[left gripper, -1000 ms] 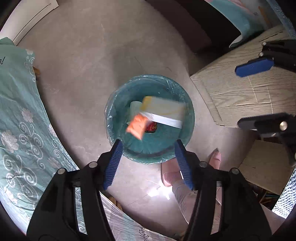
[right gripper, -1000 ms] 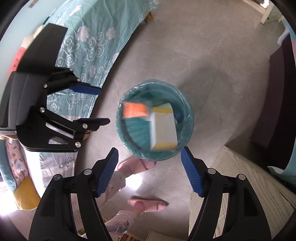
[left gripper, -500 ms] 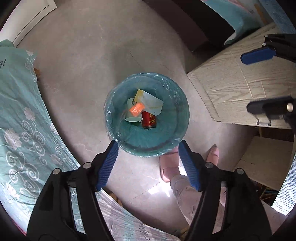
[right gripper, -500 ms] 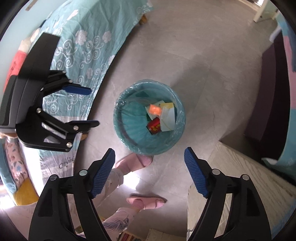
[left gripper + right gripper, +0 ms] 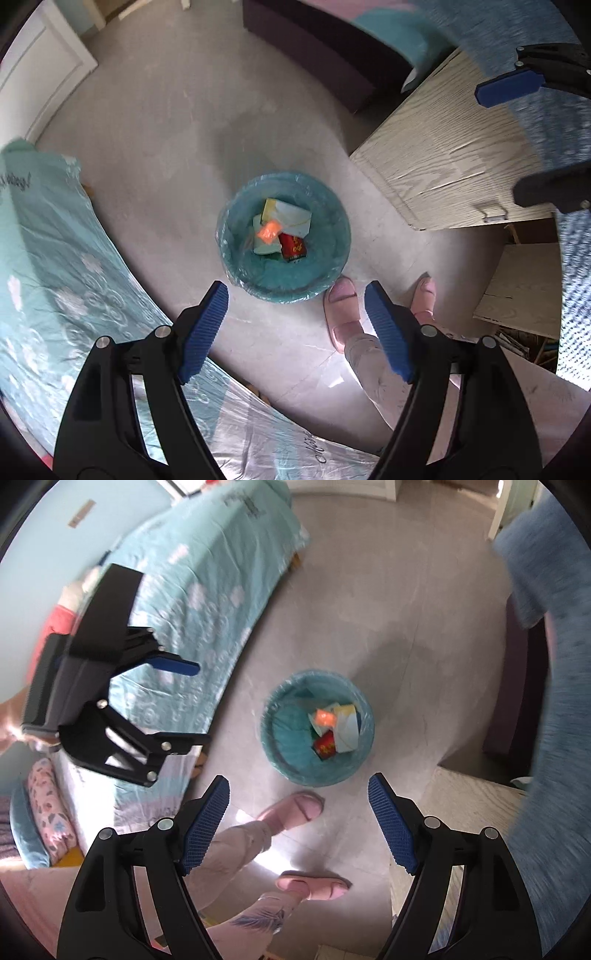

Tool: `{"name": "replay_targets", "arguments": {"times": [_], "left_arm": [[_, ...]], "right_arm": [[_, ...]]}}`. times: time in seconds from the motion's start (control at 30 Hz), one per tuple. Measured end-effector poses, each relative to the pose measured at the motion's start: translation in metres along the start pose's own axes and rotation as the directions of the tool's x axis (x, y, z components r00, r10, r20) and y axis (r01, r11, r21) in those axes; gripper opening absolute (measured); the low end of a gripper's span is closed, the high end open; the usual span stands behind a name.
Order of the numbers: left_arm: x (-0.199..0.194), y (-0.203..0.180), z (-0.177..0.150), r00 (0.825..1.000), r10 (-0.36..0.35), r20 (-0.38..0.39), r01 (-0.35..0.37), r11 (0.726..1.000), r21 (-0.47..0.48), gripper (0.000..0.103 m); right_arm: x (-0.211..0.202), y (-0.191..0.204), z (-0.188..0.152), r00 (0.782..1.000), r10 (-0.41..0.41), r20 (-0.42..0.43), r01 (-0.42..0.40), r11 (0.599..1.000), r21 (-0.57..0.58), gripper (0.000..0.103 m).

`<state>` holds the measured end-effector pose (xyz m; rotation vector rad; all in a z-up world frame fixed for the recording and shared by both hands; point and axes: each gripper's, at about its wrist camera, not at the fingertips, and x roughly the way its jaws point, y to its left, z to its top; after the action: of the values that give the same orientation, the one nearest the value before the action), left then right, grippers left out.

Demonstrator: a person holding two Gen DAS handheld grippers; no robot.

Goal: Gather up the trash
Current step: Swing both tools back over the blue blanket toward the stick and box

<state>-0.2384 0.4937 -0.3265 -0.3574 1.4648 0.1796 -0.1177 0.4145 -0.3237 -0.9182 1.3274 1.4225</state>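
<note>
Trash (image 5: pixel 282 230) lies in the bin (image 5: pixel 334 266) — drop step looks finished. Left gripper (image 5: pixel 295 328) and right gripper (image 5: pixel 297 821) hang above the bin, gaping, empty — next, seek more litter.

Blue cloth (image 5: pixel 554 635) smears into blur at the right; red can (image 5: pixel 293 248) label unreadable (too small).

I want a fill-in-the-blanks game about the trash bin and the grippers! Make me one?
1. The orange wrapper lies inside the teal ____.
2. The left gripper and the right gripper are both ____ and hold nothing.
3. The can in the bin is colored ____.
4. The slippers beside the bin are colored ____.

Missing words: bin; open; red; pink
</note>
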Motion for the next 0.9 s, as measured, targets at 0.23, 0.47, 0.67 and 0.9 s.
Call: {"name": "replay_targets", "arguments": {"times": [0.23, 0.47, 0.67, 0.9], "left_arm": [[-0.077, -0.047, 0.026, 0.996, 0.050, 0.075, -0.062, 0.983, 0.173, 0.081], [-0.142, -0.124, 0.062, 0.986, 0.022, 0.163, -0.088, 0.909, 0.408, 0.082], [-0.181, -0.206, 0.086, 0.974, -0.028, 0.225, -0.117, 0.787, 0.606, 0.085], [-0.200, -0.306, 0.099, 0.960, -0.092, 0.266, -0.143, 0.653, 0.744, 0.089]], "right_arm": [[-0.114, 0.010, -0.032, 0.983, -0.050, 0.176, 0.043, 0.998, 0.045, 0.078], [-0.214, 0.005, -0.102, 0.926, -0.216, 0.310, 0.173, 0.972, 0.160, 0.087], [-0.274, -0.005, -0.189, 0.867, -0.375, 0.328, 0.272, 0.908, 0.320, 0.088], [-0.306, -0.015, -0.286, 0.812, -0.511, 0.281, 0.328, 0.799, 0.503, 0.088]]}}
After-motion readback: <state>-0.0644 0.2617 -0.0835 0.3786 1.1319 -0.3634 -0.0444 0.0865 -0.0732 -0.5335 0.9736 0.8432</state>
